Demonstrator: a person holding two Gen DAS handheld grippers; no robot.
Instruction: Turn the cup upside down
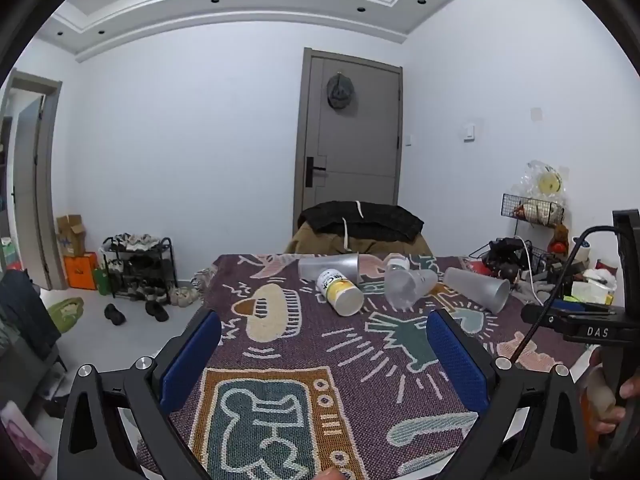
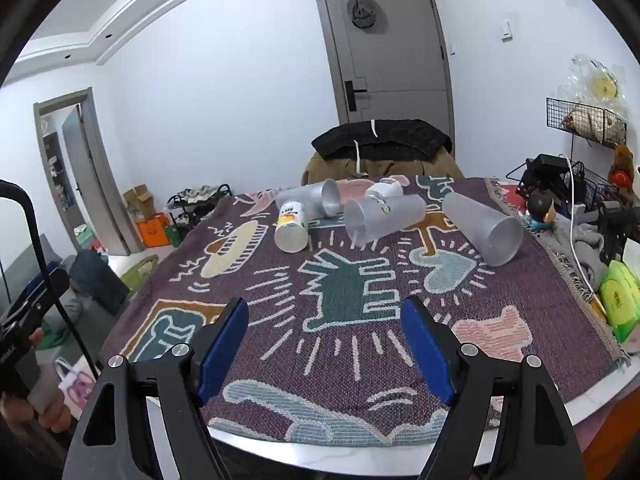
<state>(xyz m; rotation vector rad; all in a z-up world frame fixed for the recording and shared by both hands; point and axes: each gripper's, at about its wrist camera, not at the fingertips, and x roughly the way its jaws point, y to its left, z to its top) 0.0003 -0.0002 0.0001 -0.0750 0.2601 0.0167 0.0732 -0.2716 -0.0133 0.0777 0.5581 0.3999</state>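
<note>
Cups [image 2: 482, 228] lie on the cloth [image 2: 360, 320], bottle [image 2: 292, 224] leftward.

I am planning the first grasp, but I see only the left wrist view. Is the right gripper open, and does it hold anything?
Observer: The right gripper is open, with nothing between its fingers. It hangs over the near part of the cloth.
Operator: Which cup seems closest to it?
Observer: The frosted cup on the right. It lies on its side with its mouth turned toward the gripper.
Operator: Is there anything near that cup at the table's edge?
Observer: A green pack lies at the right edge, apart from the cup.
</note>
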